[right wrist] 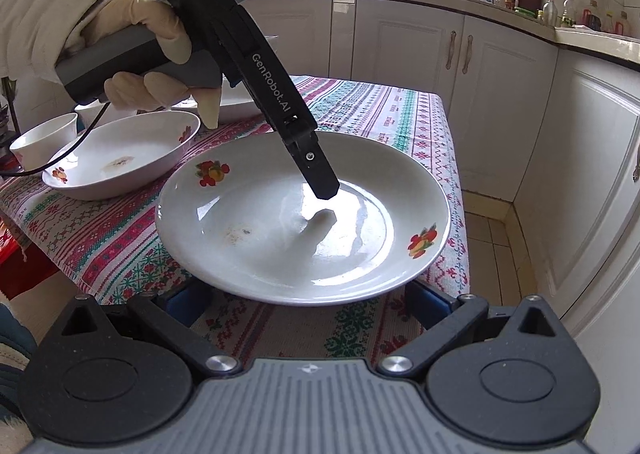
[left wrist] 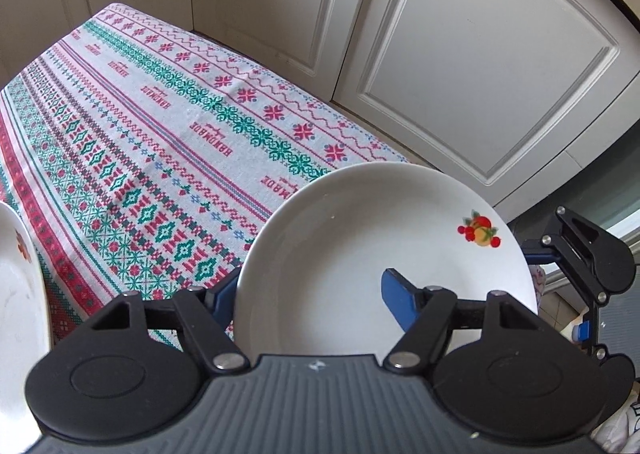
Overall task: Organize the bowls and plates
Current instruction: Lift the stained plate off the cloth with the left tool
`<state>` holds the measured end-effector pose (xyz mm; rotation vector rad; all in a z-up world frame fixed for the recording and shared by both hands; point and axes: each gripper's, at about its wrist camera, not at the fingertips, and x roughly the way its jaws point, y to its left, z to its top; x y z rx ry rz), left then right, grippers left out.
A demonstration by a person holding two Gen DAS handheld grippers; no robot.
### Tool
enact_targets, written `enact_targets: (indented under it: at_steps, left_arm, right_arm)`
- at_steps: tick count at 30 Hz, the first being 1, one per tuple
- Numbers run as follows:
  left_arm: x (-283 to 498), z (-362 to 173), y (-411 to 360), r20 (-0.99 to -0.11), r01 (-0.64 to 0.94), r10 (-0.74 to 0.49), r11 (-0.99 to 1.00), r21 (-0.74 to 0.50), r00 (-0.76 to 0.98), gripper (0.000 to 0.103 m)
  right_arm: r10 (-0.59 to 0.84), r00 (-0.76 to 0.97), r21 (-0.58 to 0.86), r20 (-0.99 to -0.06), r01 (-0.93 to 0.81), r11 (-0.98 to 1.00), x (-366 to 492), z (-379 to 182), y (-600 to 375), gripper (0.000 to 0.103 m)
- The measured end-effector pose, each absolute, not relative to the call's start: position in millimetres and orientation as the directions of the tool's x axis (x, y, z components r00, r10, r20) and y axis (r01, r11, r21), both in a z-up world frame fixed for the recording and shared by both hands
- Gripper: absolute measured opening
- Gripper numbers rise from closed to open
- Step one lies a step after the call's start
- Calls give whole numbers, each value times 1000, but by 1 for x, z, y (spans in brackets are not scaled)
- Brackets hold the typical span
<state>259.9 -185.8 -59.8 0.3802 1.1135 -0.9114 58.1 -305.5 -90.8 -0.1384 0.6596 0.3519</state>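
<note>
Over plate, gloved left hand angles fingers steeply down.

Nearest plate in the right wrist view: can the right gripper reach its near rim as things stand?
Probably yes. The right gripper is open, its fingers flanking the plate's near rim with only tablecloth between. The left gripper is at the far side, clear of it.

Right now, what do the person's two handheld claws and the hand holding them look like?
Each claw has black linkage arms with silver pivot pins, round black housings, a ribbed grey body and blue pads. The left claw has a long black body printed "GenRobot.AI" and "DAS", a grey handle and a black cable. The left hand wears a cream glove and pale sleeve.
</note>
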Motion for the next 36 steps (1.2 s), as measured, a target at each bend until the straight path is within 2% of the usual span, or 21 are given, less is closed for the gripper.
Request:
enact_targets:
  at_steps: [17,36]
  left_arm:
    - [260,-57,-184,-879,798,-453,580,-164,149,72]
    - [327,-47,-195,-838,747,-486,646,-156,246,72]
  right_arm:
    - [273,707,-25,-653,-380,925,67,-82,-302,103]
    - [287,695,-51,-660,-423,905,139,-79,-319,103]
